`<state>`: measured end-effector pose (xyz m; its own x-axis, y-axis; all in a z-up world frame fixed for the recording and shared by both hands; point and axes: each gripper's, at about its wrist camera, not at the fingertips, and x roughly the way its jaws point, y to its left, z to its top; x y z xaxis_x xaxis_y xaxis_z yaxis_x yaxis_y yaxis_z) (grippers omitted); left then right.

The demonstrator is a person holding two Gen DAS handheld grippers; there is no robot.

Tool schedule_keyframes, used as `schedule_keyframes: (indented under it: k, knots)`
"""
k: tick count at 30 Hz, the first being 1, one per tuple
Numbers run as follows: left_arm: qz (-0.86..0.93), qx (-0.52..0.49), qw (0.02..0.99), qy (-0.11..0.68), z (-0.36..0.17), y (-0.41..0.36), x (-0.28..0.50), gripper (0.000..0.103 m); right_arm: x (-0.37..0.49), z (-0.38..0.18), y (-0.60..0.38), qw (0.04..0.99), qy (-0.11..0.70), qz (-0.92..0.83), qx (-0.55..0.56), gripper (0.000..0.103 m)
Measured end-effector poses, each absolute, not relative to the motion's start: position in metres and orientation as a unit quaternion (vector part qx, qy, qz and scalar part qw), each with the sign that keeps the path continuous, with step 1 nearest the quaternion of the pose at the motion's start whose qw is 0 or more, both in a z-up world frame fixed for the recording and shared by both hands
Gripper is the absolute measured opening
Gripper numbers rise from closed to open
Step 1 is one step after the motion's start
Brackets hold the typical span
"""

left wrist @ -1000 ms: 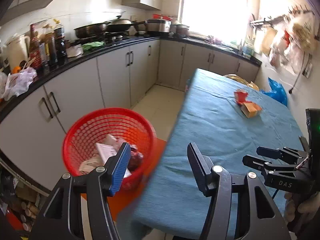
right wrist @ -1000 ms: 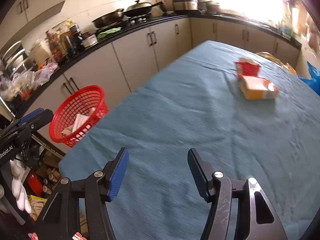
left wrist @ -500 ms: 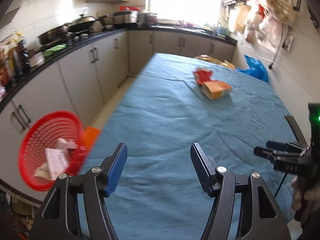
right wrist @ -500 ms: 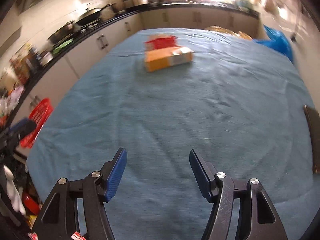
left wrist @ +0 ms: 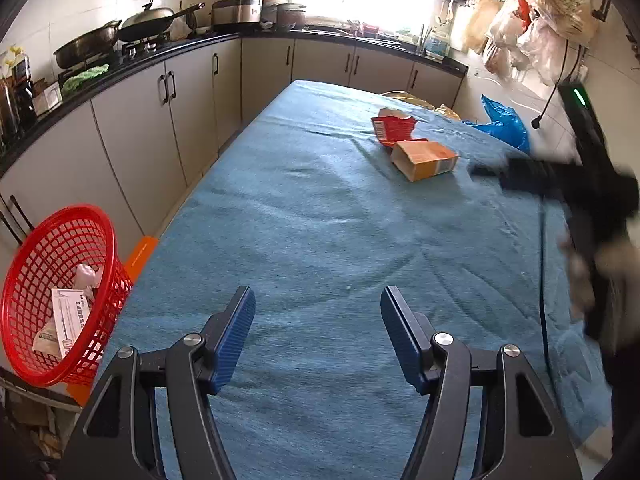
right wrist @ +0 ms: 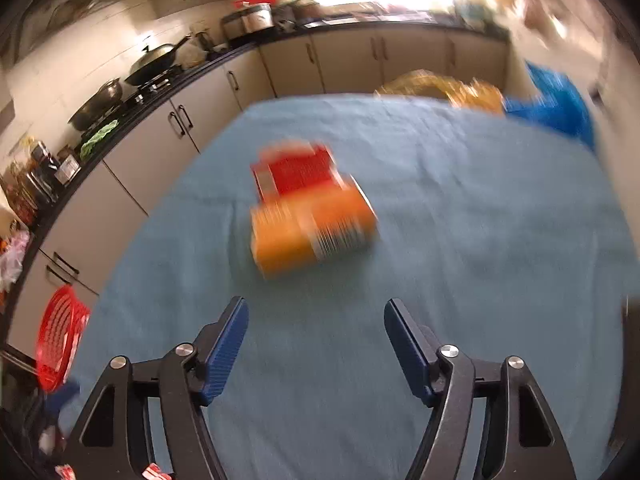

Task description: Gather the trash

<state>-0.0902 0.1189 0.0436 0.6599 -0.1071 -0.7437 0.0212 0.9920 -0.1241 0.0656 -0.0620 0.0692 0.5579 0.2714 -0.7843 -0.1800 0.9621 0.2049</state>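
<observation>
- Two pieces of trash lie touching on the blue cloth-covered table (left wrist: 304, 216), toward its far end: an orange cardboard box (right wrist: 308, 232) on its side and, just behind it, a torn red paper carton (right wrist: 296, 174).
- Since a second ago the right gripper (right wrist: 316, 344) has swung across the table, and the box, then far off, now sits just ahead of its blue-padded fingers (right wrist: 224, 344).
- Its jaws have just been opening and stand wide with nothing between them, which I read as readying to straddle the box.
- Left gripper (left wrist: 318, 332) has turned away from the red plastic mesh basket (left wrist: 52, 292), which was straight ahead of it earlier and now sits beside the table's near left corner, already holding some paper scraps.
- Left jaws are moderately apart and empty, over bare cloth, well short of the trash.
- Remaining, by my judgement: grasp box and carton, carry both back to the basket.
</observation>
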Motion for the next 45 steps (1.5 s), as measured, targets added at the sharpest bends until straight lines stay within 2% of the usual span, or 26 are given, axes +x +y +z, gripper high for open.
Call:
schedule_keyframes:
  k: [7,10,12,13,19,23,27,28,31,32,37,40,45]
  knots:
    - [-0.033,-0.057,0.906,0.417,0.034,0.137,-0.085,0.064,0.174,0.05,-0.011,0.876,0.471,0.096,-0.022,0.078]
    - [-0.029,-0.059,0.908,0.414,0.034,0.15,-0.086,0.064,0.194,0.036,-0.003,0.865,0.491,0.101,-0.019,0.077]
    - [-0.025,-0.064,0.909,0.41,0.033,0.159,-0.086,0.064,0.196,0.029,0.004,0.855,0.505,0.115,-0.021,0.054]
    - [-0.023,-0.067,0.909,0.41,0.033,0.162,-0.086,0.064,0.193,0.026,0.01,0.85,0.511,0.123,-0.029,0.035]
    - [-0.028,-0.084,0.906,0.413,0.029,0.168,-0.084,0.064,0.133,0.026,0.028,0.83,0.514,0.201,-0.08,0.033]
    - [-0.035,-0.079,0.907,0.413,0.031,0.162,-0.091,0.064,0.074,0.03,0.026,0.795,0.532,0.272,-0.103,0.034]
    - [-0.036,-0.075,0.91,0.407,0.037,0.158,-0.103,0.064,0.025,0.04,-0.01,0.789,0.537,0.284,-0.096,0.04]
    - [-0.036,-0.075,0.91,0.405,0.038,0.158,-0.105,0.064,0.017,0.046,-0.026,0.797,0.532,0.278,-0.07,0.046]
    - [-0.04,-0.075,0.911,0.405,0.041,0.154,-0.108,0.064,-0.003,0.062,-0.079,0.84,0.497,0.216,-0.009,0.076]
    - [-0.042,-0.075,0.91,0.405,0.042,0.152,-0.109,0.064,-0.007,0.065,-0.092,0.854,0.485,0.188,-0.001,0.08]
    - [-0.065,-0.083,0.904,0.415,0.042,0.133,-0.105,0.064,0.0,0.058,-0.129,0.865,0.476,0.131,0.085,0.083]
    - [-0.071,-0.074,0.904,0.414,0.046,0.118,-0.106,0.064,0.013,0.063,-0.133,0.882,0.443,0.108,0.118,0.083]
    - [-0.065,-0.049,0.91,0.406,0.053,0.105,-0.115,0.064,0.024,0.07,-0.136,0.847,0.41,0.246,0.232,0.083]
